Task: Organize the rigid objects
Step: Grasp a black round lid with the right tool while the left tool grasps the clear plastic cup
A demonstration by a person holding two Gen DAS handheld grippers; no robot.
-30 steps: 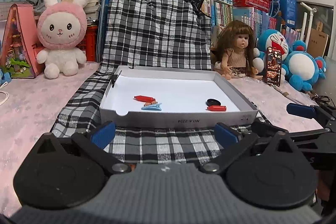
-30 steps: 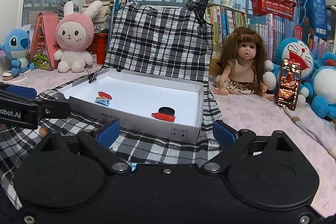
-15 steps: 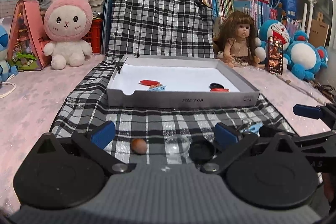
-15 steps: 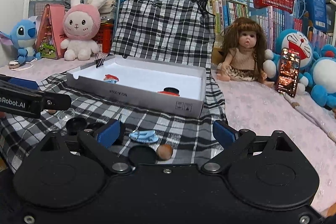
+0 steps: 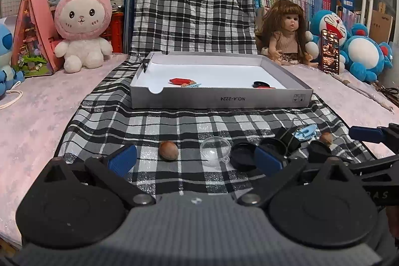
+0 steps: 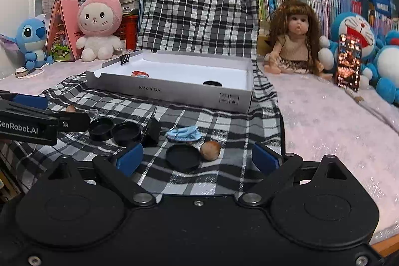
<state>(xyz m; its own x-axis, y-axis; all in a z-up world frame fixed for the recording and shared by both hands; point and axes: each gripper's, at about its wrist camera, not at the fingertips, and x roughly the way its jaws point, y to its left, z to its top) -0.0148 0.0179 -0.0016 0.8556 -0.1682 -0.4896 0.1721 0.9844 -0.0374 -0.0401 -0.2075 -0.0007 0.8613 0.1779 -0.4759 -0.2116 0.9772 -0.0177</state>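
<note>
Left hand-held gripper point(image 5: 195, 160) is hovering low over the near edge of the plaid cloth point(image 5: 174, 124), level, pointing straight at the grey box point(image 5: 219, 99). Jaws are standing wide apart, nothing between them. Just ahead, between its fingers: a brown nut point(image 5: 168, 150) toward the left finger, a clear dome point(image 5: 215, 149) in the middle, a black cap point(image 5: 243, 156) touching the right finger's blue pad.

Right hand-held gripper point(image 6: 197, 158) is sitting beside it at similar height, also level, jaws spread and gripping nothing. Between its fingers: a flat black lid point(image 6: 183, 157) and a second brown nut point(image 6: 210, 150), the two touching. Just beyond those, a light-blue hair clip point(image 6: 184, 133). Ahead-left of its left finger: a black binder clip point(image 6: 152, 131) and two more black caps point(image 6: 113, 130) side by side.

In the right view the left unit's finger is showing at far left, crossing in front of the caps; in the left view the right unit's finger is showing at far right.

Box is lying well ahead of both, open, white inside. It is holding a red clip point(image 5: 180, 80) with a small blue comb-like piece just beside it on the left, and a black ring point(image 5: 260, 84) with a red piece on the right. A binder clip point(image 6: 125, 57) is pinching the far-left corner of the box.
</note>
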